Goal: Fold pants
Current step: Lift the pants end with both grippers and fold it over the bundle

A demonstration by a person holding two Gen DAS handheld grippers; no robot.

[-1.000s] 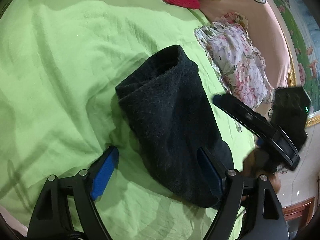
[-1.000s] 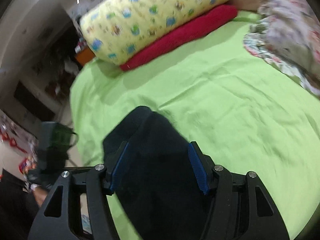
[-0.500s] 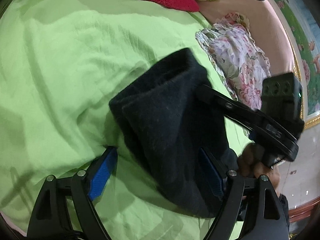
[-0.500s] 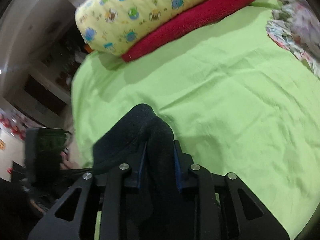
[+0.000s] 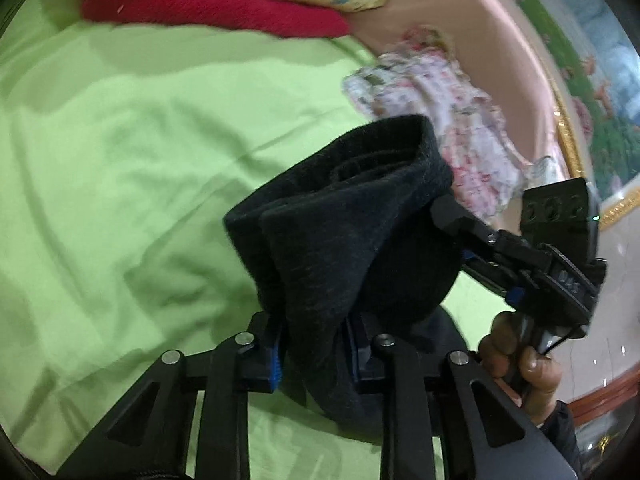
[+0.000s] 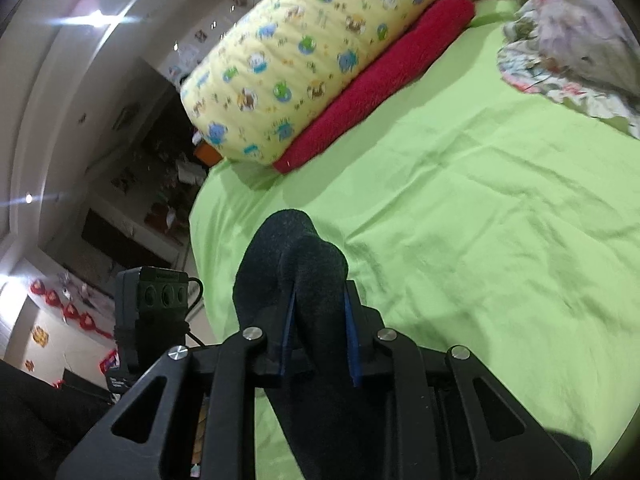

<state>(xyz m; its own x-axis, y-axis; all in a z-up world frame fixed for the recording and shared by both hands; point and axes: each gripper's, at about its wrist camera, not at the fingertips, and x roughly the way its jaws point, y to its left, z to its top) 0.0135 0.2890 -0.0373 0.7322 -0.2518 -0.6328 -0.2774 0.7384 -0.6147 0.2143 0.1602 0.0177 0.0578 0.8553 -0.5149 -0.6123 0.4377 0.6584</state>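
Observation:
The black fleece pants (image 5: pixel 352 232) are folded into a thick bundle and lifted off the green bed sheet (image 5: pixel 120 160). My left gripper (image 5: pixel 316 344) is shut on the bundle's near edge. My right gripper (image 6: pixel 320 328) is shut on the other side of the pants (image 6: pixel 304 264); in the left wrist view it (image 5: pixel 472 232) reaches in from the right with its fingers buried in the cloth. Part of the bundle hangs down below both grippers.
A yellow patterned pillow (image 6: pixel 316 52) lies on a red towel (image 6: pixel 380 84) at the head of the bed. A floral cloth (image 5: pixel 448 120) lies at the right edge. The green sheet (image 6: pixel 480 208) spreads wide beyond the pants.
Both grippers have shut on the pants: the right one first, then the left. The bundle has risen off the sheet and bunched up between them.

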